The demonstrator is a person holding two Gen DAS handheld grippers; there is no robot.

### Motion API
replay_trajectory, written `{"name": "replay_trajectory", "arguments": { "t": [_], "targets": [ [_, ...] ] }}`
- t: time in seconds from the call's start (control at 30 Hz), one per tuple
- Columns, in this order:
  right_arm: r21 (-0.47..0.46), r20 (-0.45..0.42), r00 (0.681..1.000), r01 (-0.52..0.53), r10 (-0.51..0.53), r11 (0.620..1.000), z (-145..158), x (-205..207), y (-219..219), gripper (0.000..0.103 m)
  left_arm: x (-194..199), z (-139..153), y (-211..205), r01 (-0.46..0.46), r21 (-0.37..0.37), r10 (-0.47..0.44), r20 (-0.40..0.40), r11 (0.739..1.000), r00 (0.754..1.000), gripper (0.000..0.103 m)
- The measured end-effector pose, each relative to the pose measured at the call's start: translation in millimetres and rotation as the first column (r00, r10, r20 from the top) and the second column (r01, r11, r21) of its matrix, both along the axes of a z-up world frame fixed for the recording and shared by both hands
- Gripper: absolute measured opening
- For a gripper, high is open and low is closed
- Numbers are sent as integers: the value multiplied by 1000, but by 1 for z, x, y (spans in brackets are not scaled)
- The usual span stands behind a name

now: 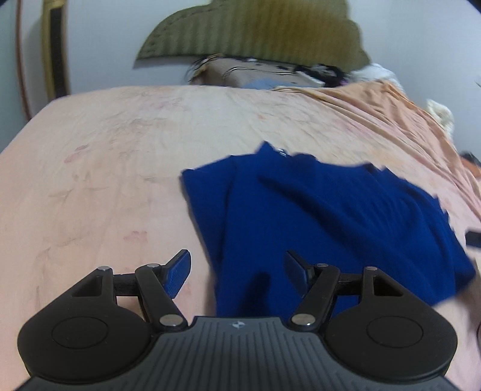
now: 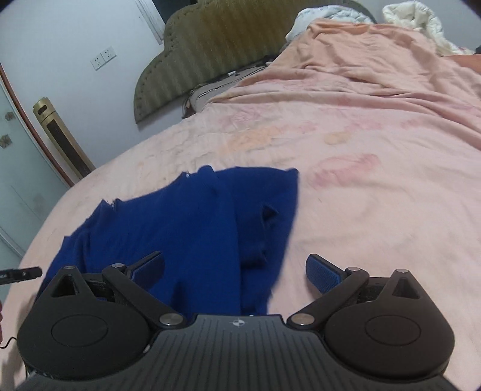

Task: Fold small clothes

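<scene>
A dark blue garment [image 1: 315, 216] lies partly folded on the pink bedsheet [image 1: 105, 156]. In the left wrist view it fills the lower middle and right. My left gripper [image 1: 237, 270] hovers open over its near left edge, with nothing pinched between its blue pads. In the right wrist view the same blue garment [image 2: 186, 228] lies at lower left and centre. My right gripper [image 2: 234, 270] stands wide open above its near right edge, with its left pad over the cloth and its right pad over bare sheet. Neither gripper holds the cloth.
An olive padded headboard [image 2: 210, 45] stands against the wall beyond the bed. A rumpled pink cover [image 2: 375, 60] and white bedding [image 2: 415, 21] pile up at the far right. A gold tower appliance [image 2: 60, 138] stands by the wall at left. The other gripper's tip [image 2: 21, 273] pokes in at the left edge.
</scene>
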State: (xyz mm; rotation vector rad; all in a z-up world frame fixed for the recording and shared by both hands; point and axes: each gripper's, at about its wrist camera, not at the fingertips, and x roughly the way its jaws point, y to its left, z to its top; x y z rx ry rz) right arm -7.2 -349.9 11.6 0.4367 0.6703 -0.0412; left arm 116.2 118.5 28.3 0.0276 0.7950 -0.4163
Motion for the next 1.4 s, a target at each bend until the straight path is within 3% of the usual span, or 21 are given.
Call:
{"name": "replay_trajectory", "arguments": {
  "t": [0.13,0.2,0.27,0.33,0.4,0.43,0.47,0.53,0.77,0.93,0.97,1.0,1.03,1.13,1.17,1.2,1.23,1.27,1.33,1.4],
  "targets": [
    [-54,57,996,-62,66,997,8,-18,14,92,-7,2,-9,55,2,-55,40,998,998,67],
    [-71,47,993,-102,106,992,10,-13,23,82,-1,-1,-12,56,-18,-55,19,998,998,66],
    [-100,4,994,-113,113,989,6,-7,32,61,3,-7,-14,52,-10,-52,-5,999,999,57],
    [-143,-42,995,-97,92,985,0,-7,38,55,0,-13,-13,42,10,-42,-9,999,999,55],
    [-143,-58,995,-94,87,985,-5,-13,39,51,-2,-16,-12,45,14,-45,-24,999,999,39],
    [-128,-64,994,-96,88,987,-7,-16,39,38,-1,-18,-12,53,11,-53,-52,999,997,20],
    [-113,-71,994,-95,87,989,-10,-18,38,22,0,-20,-12,60,1,-59,-79,998,995,9],
    [-97,-79,995,-67,59,993,-12,-22,38,6,-2,-21,-12,58,-9,-58,-100,998,993,6],
    [-83,-9,1000,-7,6,997,6,-54,36,5,-29,-2,20,72,-50,-77,-88,996,993,4],
    [-87,-91,996,-33,25,996,-8,-67,29,5,-37,-18,23,102,68,-95,-103,992,990,6],
    [-93,-122,992,-45,33,995,-13,-64,29,13,-36,-17,23,109,73,-101,-105,991,989,7],
    [-88,-127,991,-38,27,995,-15,-63,29,12,-37,-13,24,112,76,-105,-97,991,990,7],
    [-82,-118,993,-28,18,996,-11,-63,27,13,-36,-6,25,111,79,-104,-88,991,991,9],
    [-173,-39,998,44,-52,984,12,-62,27,32,-32,21,24,77,99,-79,20,992,997,11],
    [-217,-14,998,56,-61,975,22,-55,29,40,-27,29,20,68,100,-73,51,993,996,16],
    [-244,3,999,51,-52,968,28,-46,32,40,-19,36,11,57,100,-64,70,993,995,21],
    [-263,22,999,35,-31,964,34,-32,36,41,-11,40,3,53,93,-61,83,994,995,33],
    [-268,33,999,13,-4,963,36,-19,40,50,-4,44,-7,50,79,-58,100,996,993,48],
    [-261,43,998,-30,43,965,35,16,46,62,14,43,-29,38,67,-46,124,997,991,63],
    [-227,21,999,-33,39,973,23,59,44,62,31,36,-50,14,94,-25,118,995,993,63]
  ]
}}
